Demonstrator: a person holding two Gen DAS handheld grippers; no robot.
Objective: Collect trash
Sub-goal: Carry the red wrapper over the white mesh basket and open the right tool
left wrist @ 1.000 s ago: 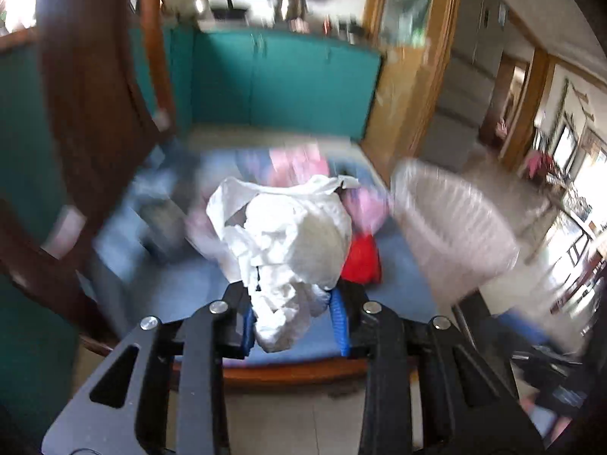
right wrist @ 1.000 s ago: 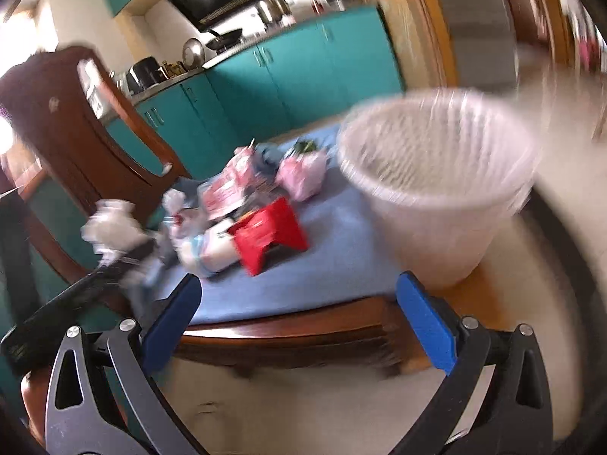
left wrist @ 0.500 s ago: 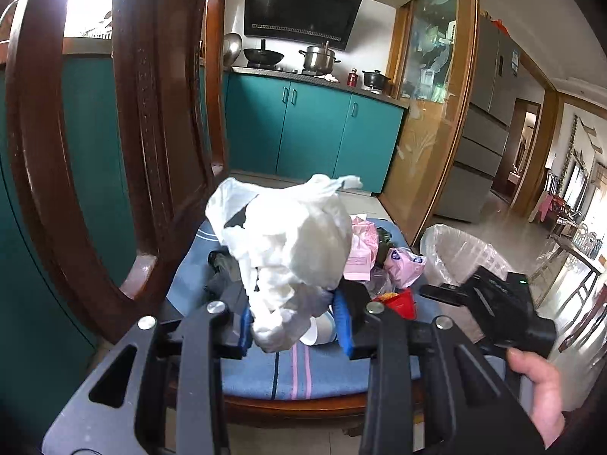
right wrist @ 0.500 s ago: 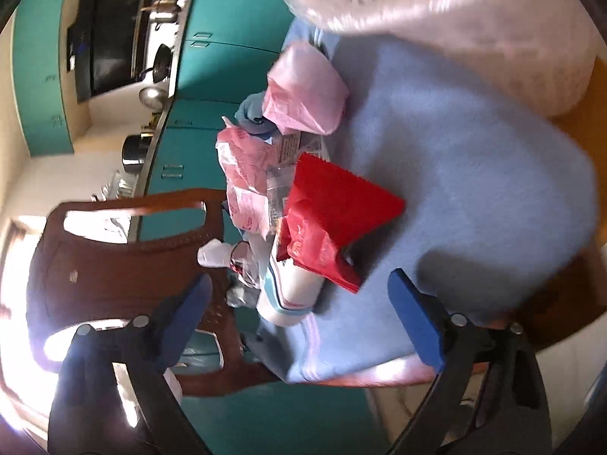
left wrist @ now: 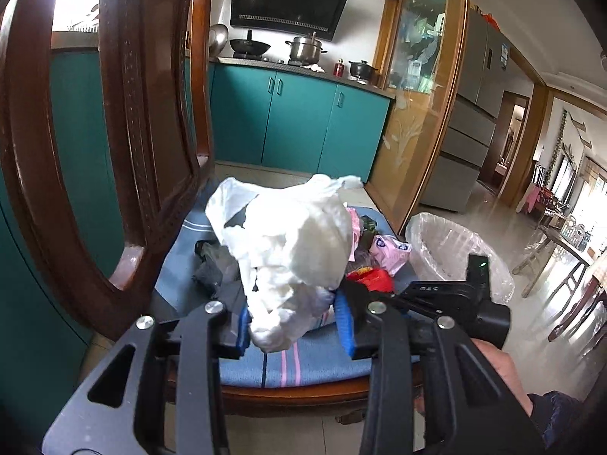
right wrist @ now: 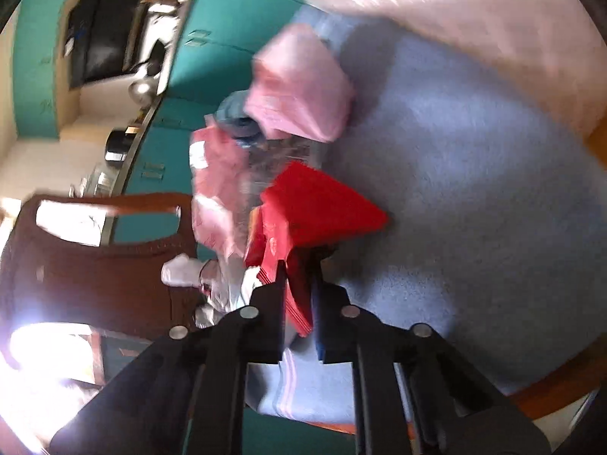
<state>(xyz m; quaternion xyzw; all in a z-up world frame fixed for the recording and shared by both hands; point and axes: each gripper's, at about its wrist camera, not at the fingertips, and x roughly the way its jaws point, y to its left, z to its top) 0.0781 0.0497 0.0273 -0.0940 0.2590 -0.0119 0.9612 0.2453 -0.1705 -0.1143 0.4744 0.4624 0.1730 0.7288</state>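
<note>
My left gripper (left wrist: 294, 328) is shut on a crumpled white plastic bag (left wrist: 292, 250) and holds it above the chair's blue cushion (left wrist: 280, 367). My right gripper (right wrist: 299, 299) is shut on a red wrapper (right wrist: 315, 208) that lies on the cushion (right wrist: 474, 197) among pink bags (right wrist: 303, 83) and other litter. In the left wrist view the right gripper's body (left wrist: 451, 299) reaches in from the right, by the red wrapper (left wrist: 371, 278). A white bin lined with clear plastic (left wrist: 451, 254) stands at the cushion's right; in the right wrist view it shows as a blur (right wrist: 455, 11).
A dark wooden chair back (left wrist: 125, 132) rises close on the left. Teal kitchen cabinets (left wrist: 296, 125) and a stove with pots stand behind. A wooden door frame (left wrist: 421, 113) and tiled floor lie to the right.
My right gripper has moved in to the litter pile and closed on the red wrapper. My left gripper has kept the white bag and stayed nearly still.
</note>
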